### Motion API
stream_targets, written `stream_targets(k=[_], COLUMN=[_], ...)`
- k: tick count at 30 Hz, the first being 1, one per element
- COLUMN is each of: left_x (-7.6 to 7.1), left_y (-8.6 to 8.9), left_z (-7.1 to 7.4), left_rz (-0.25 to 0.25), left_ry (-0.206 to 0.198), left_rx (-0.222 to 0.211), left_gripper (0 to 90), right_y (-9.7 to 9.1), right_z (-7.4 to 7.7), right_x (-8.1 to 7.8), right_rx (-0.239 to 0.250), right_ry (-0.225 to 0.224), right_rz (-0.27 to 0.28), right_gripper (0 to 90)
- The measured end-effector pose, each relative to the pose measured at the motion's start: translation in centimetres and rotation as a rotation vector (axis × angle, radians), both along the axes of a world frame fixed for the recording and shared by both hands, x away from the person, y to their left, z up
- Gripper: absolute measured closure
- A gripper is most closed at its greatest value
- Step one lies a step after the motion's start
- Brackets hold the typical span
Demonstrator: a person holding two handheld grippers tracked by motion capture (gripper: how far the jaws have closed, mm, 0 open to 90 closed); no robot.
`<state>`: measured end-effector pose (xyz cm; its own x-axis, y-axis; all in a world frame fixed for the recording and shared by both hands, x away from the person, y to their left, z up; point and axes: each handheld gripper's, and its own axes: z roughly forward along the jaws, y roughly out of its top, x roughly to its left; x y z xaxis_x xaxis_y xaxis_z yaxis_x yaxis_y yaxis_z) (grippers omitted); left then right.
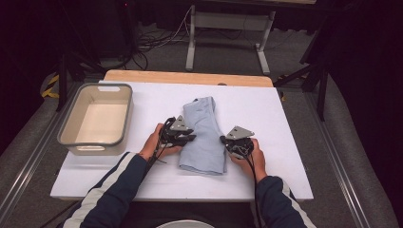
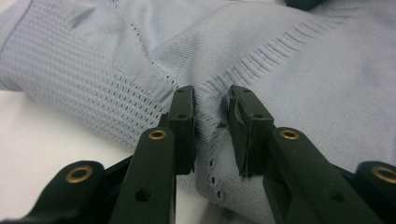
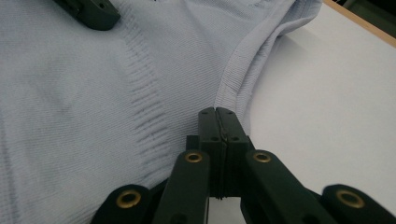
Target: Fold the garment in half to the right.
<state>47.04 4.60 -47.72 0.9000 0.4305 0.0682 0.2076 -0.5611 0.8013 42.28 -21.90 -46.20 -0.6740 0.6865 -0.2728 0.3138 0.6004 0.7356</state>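
A folded light blue knit garment (image 1: pixel 204 137) lies in the middle of the white table top (image 1: pixel 285 118). My left gripper (image 1: pixel 192 137) rests at its left edge, held in the person's left hand. In the left gripper view the jaws (image 2: pixel 212 112) stand slightly apart, with a raised ridge of the knit garment (image 2: pixel 303 84) between them and the pads not clearly pressing. My right gripper (image 1: pixel 222 139) sits at the garment's right edge. Its jaws (image 3: pixel 215 112) are shut, tips against the ribbed hem of the garment (image 3: pixel 70 116), with nothing visibly between them.
A grey plastic bin (image 1: pixel 78 137), empty inside, stands at the table's left side. A wooden strip (image 1: pixel 190 77) runs along the far edge. Beyond it are metal frame legs (image 1: pixel 191 47) and cables on the floor.
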Motion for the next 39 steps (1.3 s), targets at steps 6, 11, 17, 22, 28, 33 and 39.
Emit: stream_targets(k=[6, 11, 17, 22, 28, 33, 39], left_x=[0.1, -0.4, -1.6, -2.2, -3.0, -4.1, -5.4], left_y=[0.2, 0.4, 1.1, 2.2, 3.4, 4.2, 4.8], left_z=[0.0, 0.9, 2.4, 2.7, 3.7, 4.2, 4.5], left_rz=[0.01, 0.037, 0.063, 0.061, 0.073, 0.057, 0.043], left_ry=[0.013, -0.033, -0.132, -0.161, -0.194, -0.223, -0.252], left_rx=[-0.032, -0.037, -0.014, -0.019, -0.066, -0.09, -0.107], left_gripper=[67.0, 58.4, 43.3, 38.9, 30.5, 25.4, 19.1], right_y=[-0.4, -0.2, -0.4, -0.3, -0.1, -0.2, 0.3], right_z=[-0.1, 0.5, 2.2, 3.1, 3.3, 3.9, 5.0], right_x=[0.2, -0.1, -0.8, -1.3, -1.6, -1.9, -2.9], right_rx=[0.041, 0.03, 0.086, 0.094, 0.109, 0.145, 0.166], right_ry=[0.019, -0.007, -0.056, -0.079, -0.086, -0.102, -0.154], right_rz=[-0.001, 0.017, 0.035, 0.051, 0.09, 0.093, 0.126], right_gripper=[90.0, 88.1, 84.1, 81.6, 71.5, 56.8, 44.9])
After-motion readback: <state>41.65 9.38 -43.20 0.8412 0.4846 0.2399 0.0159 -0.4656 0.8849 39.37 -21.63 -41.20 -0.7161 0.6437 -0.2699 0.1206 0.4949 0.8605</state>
